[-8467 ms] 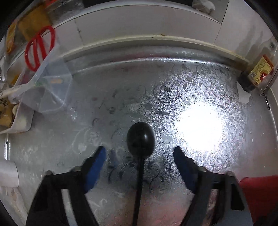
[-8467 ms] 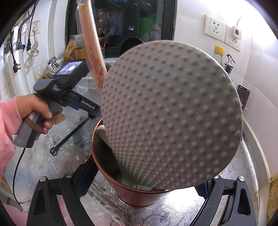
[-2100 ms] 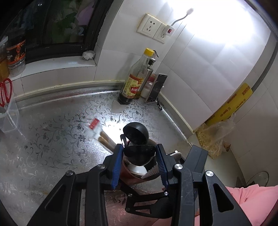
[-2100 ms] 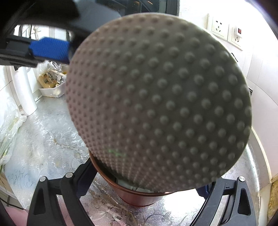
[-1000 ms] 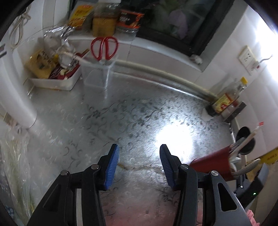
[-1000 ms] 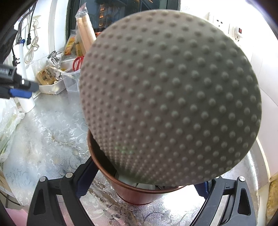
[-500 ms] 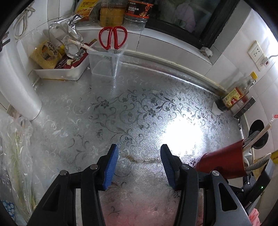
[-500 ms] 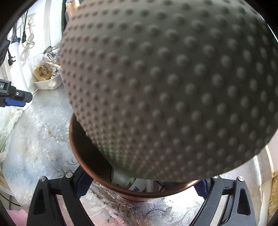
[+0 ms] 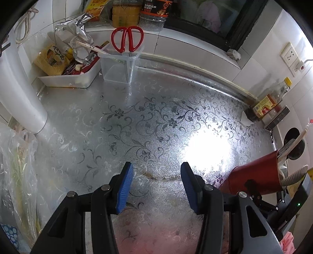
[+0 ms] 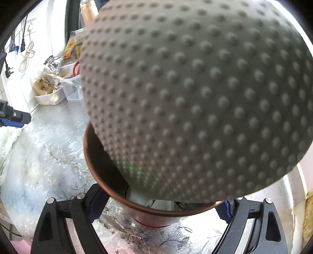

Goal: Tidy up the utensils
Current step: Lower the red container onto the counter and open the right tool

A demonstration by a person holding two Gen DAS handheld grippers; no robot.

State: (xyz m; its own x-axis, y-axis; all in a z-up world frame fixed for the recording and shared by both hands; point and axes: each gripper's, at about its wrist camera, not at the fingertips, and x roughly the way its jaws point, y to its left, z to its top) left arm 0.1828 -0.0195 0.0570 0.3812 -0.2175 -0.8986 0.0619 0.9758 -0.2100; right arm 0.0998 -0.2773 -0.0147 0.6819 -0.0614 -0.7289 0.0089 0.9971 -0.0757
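Counter (image 9: pixel 156 121) silver floral foil | white tile walls | window (image 9: pixel 205 17) behind sill

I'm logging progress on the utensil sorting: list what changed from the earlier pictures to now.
The left gripper let go of the black ladle, which now stands in the red cup; the gripper has pulled away and is empty and open over the counter. The right gripper is closing around the cup, which looks more tilted. Unchanged: the grey dotted mat in the cup and the scissors in the clear tub.
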